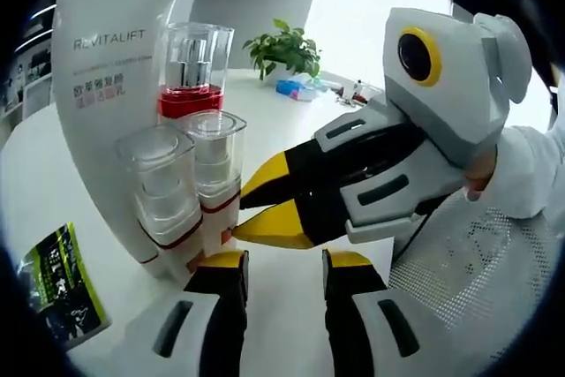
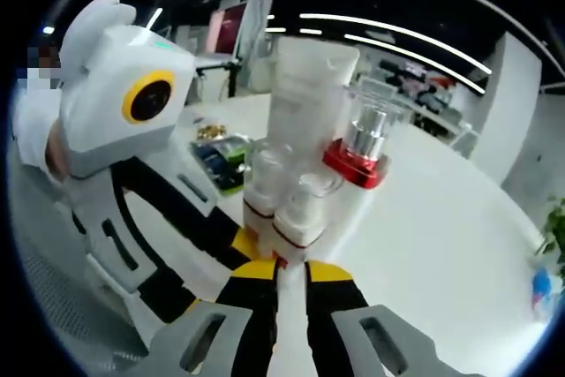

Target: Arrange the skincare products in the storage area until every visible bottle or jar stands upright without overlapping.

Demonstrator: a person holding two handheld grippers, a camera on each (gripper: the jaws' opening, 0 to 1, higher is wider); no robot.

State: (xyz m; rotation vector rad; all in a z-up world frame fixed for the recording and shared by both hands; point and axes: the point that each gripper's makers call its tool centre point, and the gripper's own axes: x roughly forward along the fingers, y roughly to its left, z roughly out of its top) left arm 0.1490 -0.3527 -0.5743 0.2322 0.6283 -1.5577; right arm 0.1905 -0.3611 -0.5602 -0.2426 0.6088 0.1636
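On the white table (image 1: 291, 306) a tall white Revitalift tube (image 1: 106, 86) stands upright. Against it stand a clear-capped bottle with a red collar (image 1: 194, 77) and two small clear-capped bottles (image 1: 163, 183) (image 1: 216, 165) with red bands. My left gripper (image 1: 287, 262) is open just short of them, with nothing between its jaws. My right gripper (image 1: 243, 211) comes in from the right with its jaws close together, and its tips rest against the lower side of the nearer small bottle. In the right gripper view the right gripper (image 2: 293, 269) sits just below that small bottle (image 2: 300, 214), with the tube (image 2: 309, 86) and red-collared bottle (image 2: 362, 156) behind.
A dark green booklet (image 1: 62, 284) lies flat left of the tube. At the table's far side are a potted plant (image 1: 287, 46) and some blue packets (image 1: 296, 87). A person's white sleeve (image 1: 530, 174) is at the right. The left gripper's body (image 2: 132, 103) stands left of the bottles.
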